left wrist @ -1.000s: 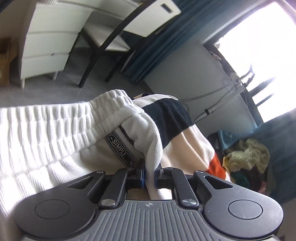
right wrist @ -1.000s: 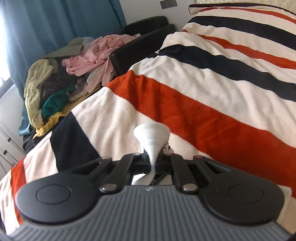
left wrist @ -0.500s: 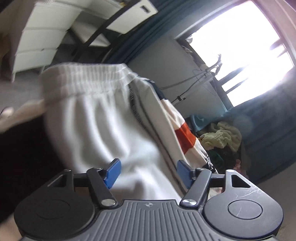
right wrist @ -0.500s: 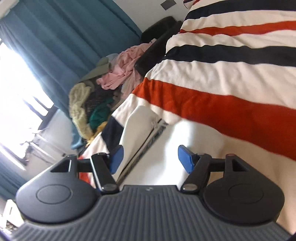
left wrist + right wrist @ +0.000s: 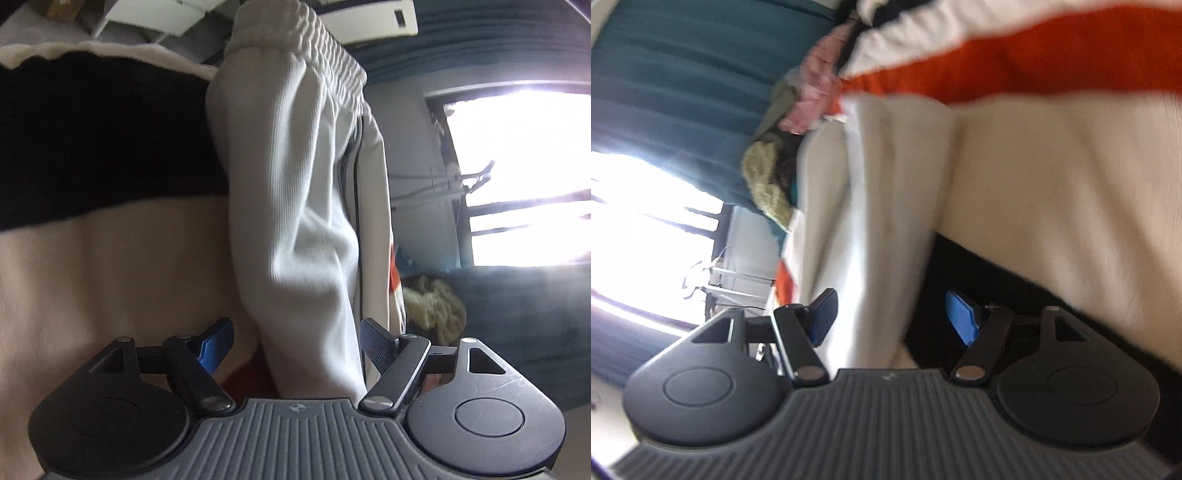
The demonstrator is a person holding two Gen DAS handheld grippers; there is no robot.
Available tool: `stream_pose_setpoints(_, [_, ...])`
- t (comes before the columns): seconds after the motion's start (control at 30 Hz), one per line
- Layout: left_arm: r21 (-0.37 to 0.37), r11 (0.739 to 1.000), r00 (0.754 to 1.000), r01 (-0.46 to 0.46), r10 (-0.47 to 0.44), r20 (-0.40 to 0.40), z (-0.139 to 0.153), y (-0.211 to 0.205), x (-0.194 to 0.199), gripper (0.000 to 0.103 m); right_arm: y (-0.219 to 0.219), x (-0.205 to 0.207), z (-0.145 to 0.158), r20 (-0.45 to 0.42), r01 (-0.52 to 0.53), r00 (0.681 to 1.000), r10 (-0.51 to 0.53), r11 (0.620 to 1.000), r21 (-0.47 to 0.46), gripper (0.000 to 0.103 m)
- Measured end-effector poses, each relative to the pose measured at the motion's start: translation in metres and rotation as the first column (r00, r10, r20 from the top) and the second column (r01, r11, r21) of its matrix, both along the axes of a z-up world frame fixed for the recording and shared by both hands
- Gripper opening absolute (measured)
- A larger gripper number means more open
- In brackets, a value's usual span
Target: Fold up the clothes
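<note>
Two grippers are seen, each from its own wrist camera, and both are spread wide with nothing clamped. In the left wrist view, the striped blanket (image 5: pixel 92 258) fills the left side, a black band above a cream one. The left gripper (image 5: pixel 297 343) is held with its blue pads apart, and the white ribbed garment (image 5: pixel 295 192) runs up between them, touched by neither pad as far as can be seen. Its gathered elastic waistband (image 5: pixel 306 40) is at the far top end, and a dark stripe is seen along its right edge. Further right, a pile of clothes (image 5: pixel 436 302) lies below a bright window (image 5: pixel 524 166).

In the right wrist view, which is blurred, the window (image 5: pixel 646 221) and a teal curtain (image 5: pixel 683 74) are seen at the left, then the clothes pile (image 5: pixel 783 147). The garment (image 5: pixel 871 221) is laid lengthwise on the blanket (image 5: pixel 1052 184) and passes between the parted pads of the right gripper (image 5: pixel 892 317); contact with the left pad cannot be judged through the blur. Orange, cream and black bands of the blanket are seen at the right.
</note>
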State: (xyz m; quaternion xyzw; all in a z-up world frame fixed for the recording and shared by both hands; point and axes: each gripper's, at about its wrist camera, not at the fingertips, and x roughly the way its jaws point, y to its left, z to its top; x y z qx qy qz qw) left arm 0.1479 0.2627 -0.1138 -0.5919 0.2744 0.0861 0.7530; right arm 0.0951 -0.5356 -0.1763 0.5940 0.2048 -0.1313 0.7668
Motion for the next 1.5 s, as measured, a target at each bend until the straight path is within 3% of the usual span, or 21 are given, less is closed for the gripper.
stream_pose_setpoints(0.17, [0.007, 0.993, 0.992, -0.116, 0.116, 0.052, -0.015, 0.019, 0.015, 0.068, -0.004, 0.028, -0.008, 0.007, 0.050, 0.999, -0.050, 0.998, -0.041, 0.068])
stream_pose_setpoints(0.27, [0.057, 0.988, 0.987, -0.143, 0.138, 0.081, -0.012, 0.030, 0.026, 0.055, -0.010, 0.044, -0.011, 0.028, 0.096, 0.995, -0.094, 0.993, -0.066, 0.067])
stream_pose_setpoints(0.37, [0.085, 0.974, 0.974, -0.211, 0.203, 0.098, -0.011, 0.038, 0.026, 0.034, -0.021, 0.051, -0.017, 0.054, 0.135, 0.990, -0.130, 0.986, -0.094, 0.056])
stream_pose_setpoints(0.4, [0.062, 0.971, 0.969, -0.231, 0.224, 0.104, -0.015, 0.040, 0.025, 0.029, -0.025, 0.052, -0.019, 0.060, 0.143, 0.989, -0.137, 0.985, -0.094, 0.052])
stream_pose_setpoints(0.53, [-0.079, 0.949, 0.942, -0.306, 0.314, 0.119, -0.034, 0.045, 0.020, 0.021, -0.041, 0.050, -0.025, 0.072, 0.173, 0.983, -0.168, 0.983, -0.062, 0.032])
stream_pose_setpoints(0.6, [-0.051, 0.953, 0.942, -0.299, 0.304, 0.143, -0.029, 0.046, 0.021, 0.016, -0.045, 0.048, -0.022, 0.048, 0.171, 0.985, -0.168, 0.983, -0.071, 0.015])
stream_pose_setpoints(0.77, [0.110, 0.961, 0.948, -0.252, 0.222, 0.229, 0.005, 0.043, 0.013, 0.013, -0.044, 0.026, 0.005, 0.086, 0.202, 0.977, -0.196, 0.977, -0.068, 0.011])
stream_pose_setpoints(1.0, [0.095, 0.968, 0.942, -0.233, 0.200, 0.269, 0.039, 0.044, -0.024, 0.012, -0.049, -0.041, 0.027, 0.078, 0.201, 0.977, -0.200, 0.979, -0.010, 0.011])
stream_pose_setpoints(1.13, [0.116, 0.973, 0.962, -0.198, 0.171, 0.212, 0.058, 0.056, -0.063, 0.012, -0.055, -0.083, 0.031, 0.033, 0.205, 0.978, -0.207, 0.977, 0.065, 0.011])
stream_pose_setpoints(1.27, [0.129, 0.975, 0.977, -0.182, 0.164, 0.135, 0.058, 0.073, -0.083, 0.012, -0.058, -0.106, 0.010, 0.003, 0.195, 0.980, -0.198, 0.968, 0.161, 0.012])
stream_pose_setpoints(1.4, [0.183, 0.972, 0.987, -0.147, 0.131, 0.093, 0.055, 0.074, -0.093, 0.014, -0.057, -0.109, 0.003, 0.002, 0.186, 0.982, -0.190, 0.964, 0.190, 0.014])
stream_pose_setpoints(1.5, [0.233, 0.965, 0.993, -0.117, 0.109, 0.050, 0.059, 0.066, -0.105, 0.019, -0.055, -0.106, 0.002, 0.013, 0.178, 0.983, -0.182, 0.971, 0.163, 0.016])
